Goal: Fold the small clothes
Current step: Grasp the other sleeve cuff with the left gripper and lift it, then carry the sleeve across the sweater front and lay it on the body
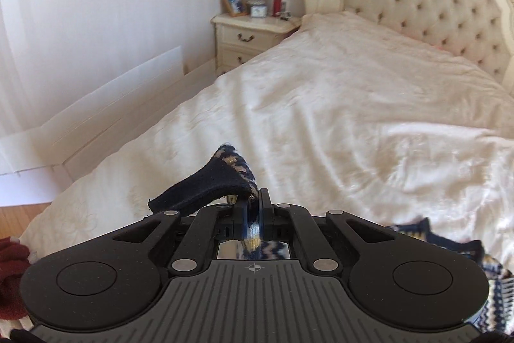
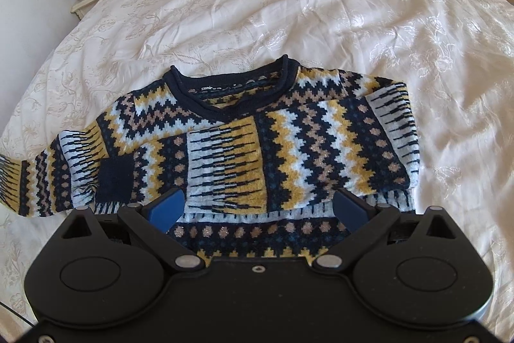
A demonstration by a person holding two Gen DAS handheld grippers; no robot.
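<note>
One sweater (image 2: 257, 143) spread flat on bed (image 2: 353, 21), neck away, one sleeve folded across chest. Left gripper (image 1: 255, 201) fingers pressed together, pinching dark sleeve cuff (image 1: 205, 185), lifted above bedspread. Right gripper (image 2: 257, 208) fingers spread wide, hovering over sweater hem. Nightstand (image 1: 250, 34) beside headboard.

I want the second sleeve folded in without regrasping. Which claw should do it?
Left. The left claw is shut on the sleeve cuff; the right claw is open, empty, over the sweater.
</note>
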